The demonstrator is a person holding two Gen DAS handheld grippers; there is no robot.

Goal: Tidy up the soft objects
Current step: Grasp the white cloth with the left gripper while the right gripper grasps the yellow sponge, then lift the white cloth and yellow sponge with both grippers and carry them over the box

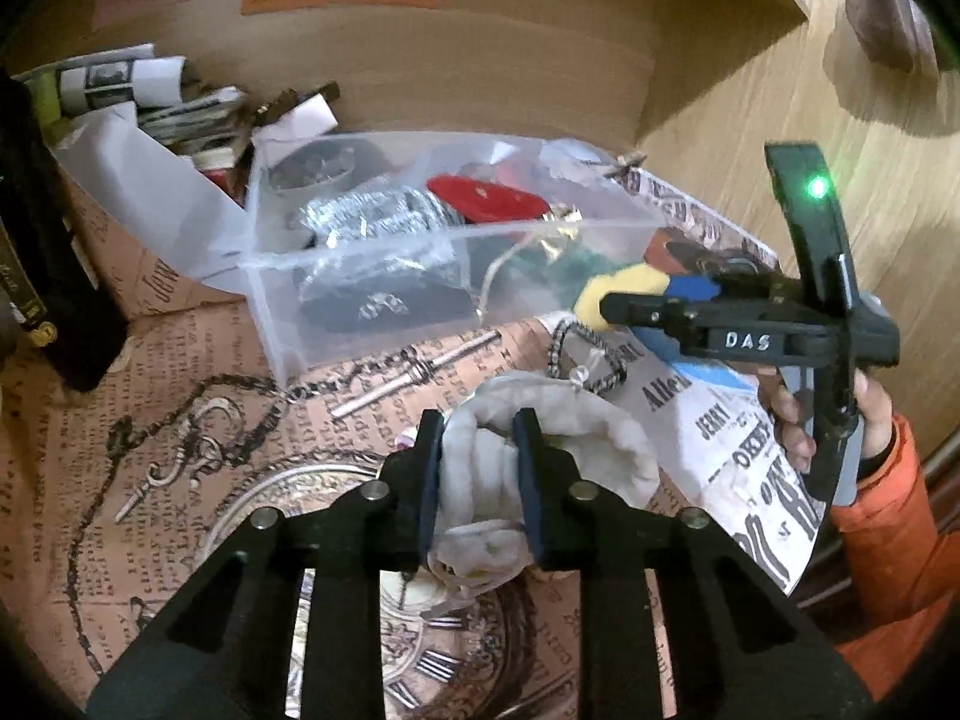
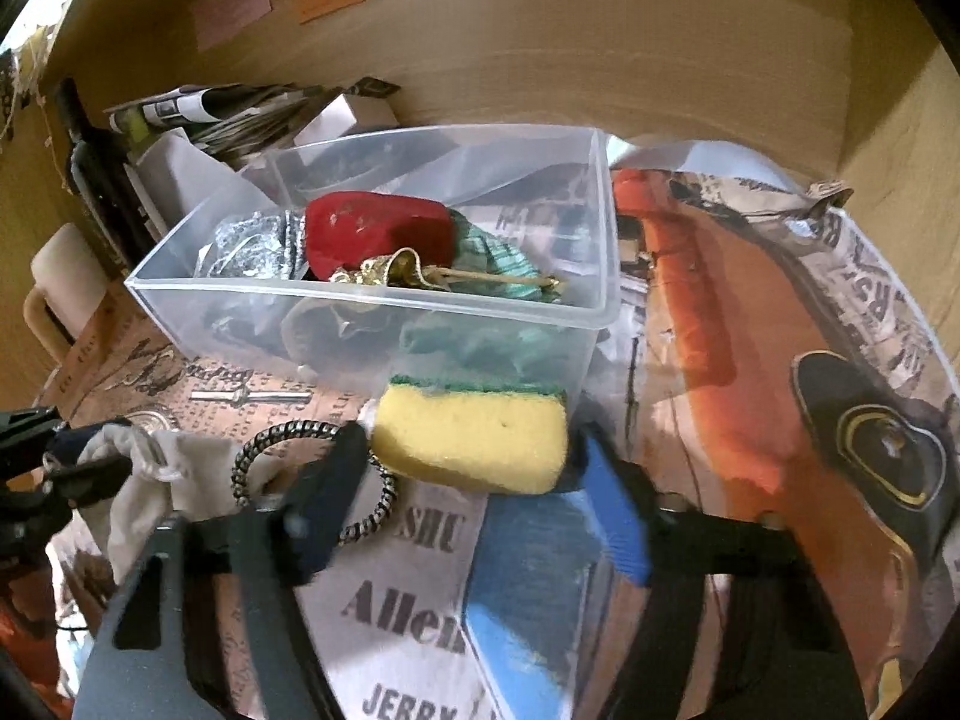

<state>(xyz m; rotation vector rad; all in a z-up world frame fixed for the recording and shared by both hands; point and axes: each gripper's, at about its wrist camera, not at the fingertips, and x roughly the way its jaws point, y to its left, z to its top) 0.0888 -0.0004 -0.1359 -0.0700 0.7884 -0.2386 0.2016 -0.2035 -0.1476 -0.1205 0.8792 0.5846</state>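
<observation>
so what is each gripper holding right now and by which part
The left gripper pinches the white cloth at a bunched fold near its middle. The right gripper clamps the yellow sponge by its two short ends.

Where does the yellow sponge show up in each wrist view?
Left wrist: yellow sponge right of centre, partly behind the right tool, beside the clear bin.
Right wrist: sponge at centre, just before the bin's front wall.
Shared landmark: the red object inside the bin.
</observation>
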